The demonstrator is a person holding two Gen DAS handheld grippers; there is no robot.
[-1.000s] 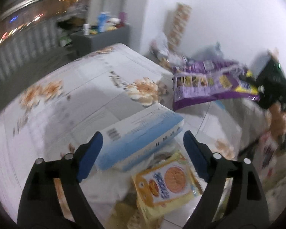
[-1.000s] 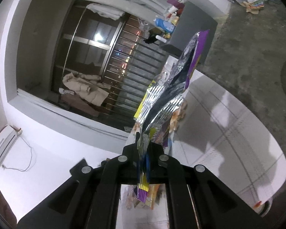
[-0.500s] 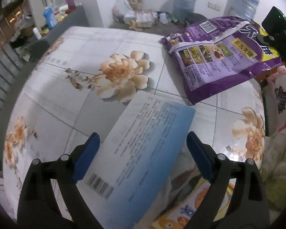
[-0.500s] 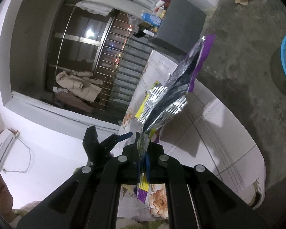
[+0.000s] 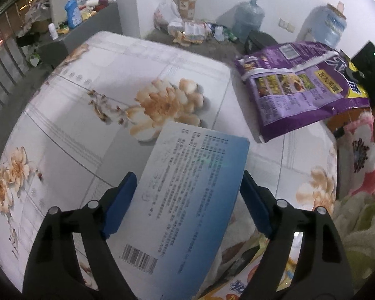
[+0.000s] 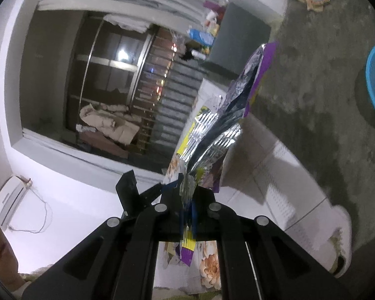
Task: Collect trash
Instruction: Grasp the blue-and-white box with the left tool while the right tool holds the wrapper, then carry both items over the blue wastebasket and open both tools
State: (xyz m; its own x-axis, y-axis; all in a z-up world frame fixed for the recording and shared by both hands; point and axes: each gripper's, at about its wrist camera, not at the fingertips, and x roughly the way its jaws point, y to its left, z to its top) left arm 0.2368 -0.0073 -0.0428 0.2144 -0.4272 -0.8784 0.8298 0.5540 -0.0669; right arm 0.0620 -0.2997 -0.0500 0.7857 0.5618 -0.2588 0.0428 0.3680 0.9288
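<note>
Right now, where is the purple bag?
The purple bag hangs at the right of the left wrist view, above the floral table's far edge, pinched in the right gripper.

Blue box [image 5: 187, 212] perhaps gripped; contact hidden.

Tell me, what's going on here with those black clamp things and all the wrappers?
A person is clearing trash off a flower-patterned table, holding a grasping tool in each hand. The right tool is shut on a purple foil bag, lifted above the table's edge. The left tool has its blue pads on either side of a blue and white box; whether they grip it, I cannot tell. An orange snack packet lies underneath.
</note>
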